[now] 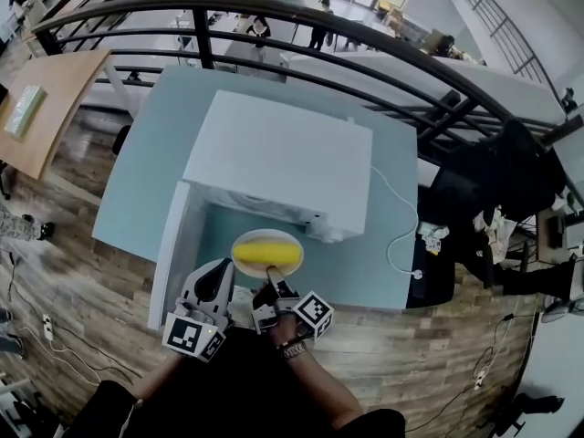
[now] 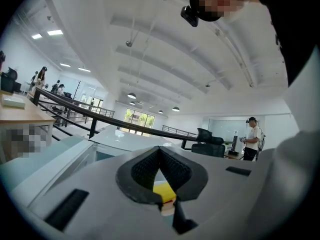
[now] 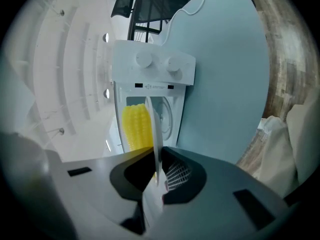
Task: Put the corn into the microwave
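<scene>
A yellow corn cob (image 1: pixel 266 249) lies on a white plate (image 1: pixel 239 261) just in front of the white microwave (image 1: pixel 283 153), whose door (image 1: pixel 169 254) hangs open to the left. My right gripper (image 1: pixel 271 276) is shut on the plate's near rim. In the right gripper view the plate (image 3: pixel 154 129) runs edge-on between the jaws, the corn (image 3: pixel 136 126) sits to its left, and the microwave (image 3: pixel 155 66) opening lies beyond. My left gripper (image 1: pixel 222 276) hovers just left of the plate with its jaws together and nothing held. In the left gripper view a bit of corn (image 2: pixel 164 190) shows past the gripper (image 2: pixel 160 156).
The microwave stands on a light-blue table (image 1: pixel 155 153) whose near edge is right by my hands. A white power cable (image 1: pixel 401 235) loops on the table's right side. A black railing (image 1: pixel 274 26) runs behind, with a wooden desk (image 1: pixel 46 108) at the left.
</scene>
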